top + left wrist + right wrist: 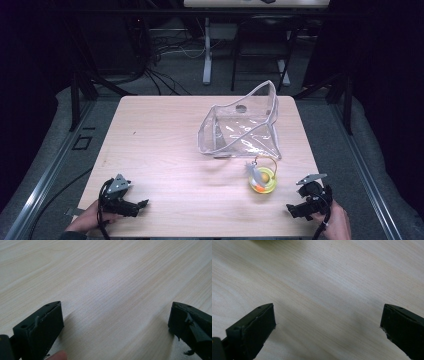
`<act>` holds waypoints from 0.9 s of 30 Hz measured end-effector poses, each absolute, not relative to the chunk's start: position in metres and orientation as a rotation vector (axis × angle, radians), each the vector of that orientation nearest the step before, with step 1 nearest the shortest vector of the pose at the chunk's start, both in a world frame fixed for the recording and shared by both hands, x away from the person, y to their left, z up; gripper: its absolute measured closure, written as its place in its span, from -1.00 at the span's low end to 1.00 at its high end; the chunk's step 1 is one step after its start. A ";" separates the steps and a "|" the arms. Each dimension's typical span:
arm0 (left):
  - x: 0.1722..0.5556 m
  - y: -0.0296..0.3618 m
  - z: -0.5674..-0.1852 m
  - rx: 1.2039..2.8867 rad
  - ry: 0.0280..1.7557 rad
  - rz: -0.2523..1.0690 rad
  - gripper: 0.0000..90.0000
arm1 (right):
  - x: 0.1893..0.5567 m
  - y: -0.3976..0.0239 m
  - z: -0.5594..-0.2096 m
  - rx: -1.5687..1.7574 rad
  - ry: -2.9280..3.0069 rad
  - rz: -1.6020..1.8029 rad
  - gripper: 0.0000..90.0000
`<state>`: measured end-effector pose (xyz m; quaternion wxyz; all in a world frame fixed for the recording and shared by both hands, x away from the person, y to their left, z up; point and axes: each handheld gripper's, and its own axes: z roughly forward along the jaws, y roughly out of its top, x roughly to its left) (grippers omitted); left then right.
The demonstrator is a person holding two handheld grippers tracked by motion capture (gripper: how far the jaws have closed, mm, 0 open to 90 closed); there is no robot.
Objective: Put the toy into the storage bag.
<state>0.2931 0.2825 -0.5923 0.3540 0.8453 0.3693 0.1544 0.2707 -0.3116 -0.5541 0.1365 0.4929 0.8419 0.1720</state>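
A clear plastic pouch (242,125) stands open on the far right part of the wooden table (165,135). In front of it lies a small yellow-green ring-shaped item (262,180) with an orange and grey piece and a thin loop on it. My left gripper (142,204) rests near the table's front left edge, held by a hand, its jaws wide apart over bare wood (112,290). My right gripper (291,209) rests at the front right, just right of the yellow-green item, jaws also wide apart with nothing between them (327,315).
Beyond the table's far edge stand dark stands, a white post (207,55) and loose cables on a grey floor. Metal rails (40,175) run along both sides of the table.
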 end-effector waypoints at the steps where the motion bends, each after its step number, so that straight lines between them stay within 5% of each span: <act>1: 0.293 0.283 -0.592 2.187 0.952 0.400 -1.00 | 0.271 -0.311 -0.554 1.428 2.436 0.501 -1.00; 27: 0.293 0.283 -0.592 2.187 0.952 0.399 -1.00 | 0.269 -0.287 -0.518 1.249 2.409 0.706 -1.00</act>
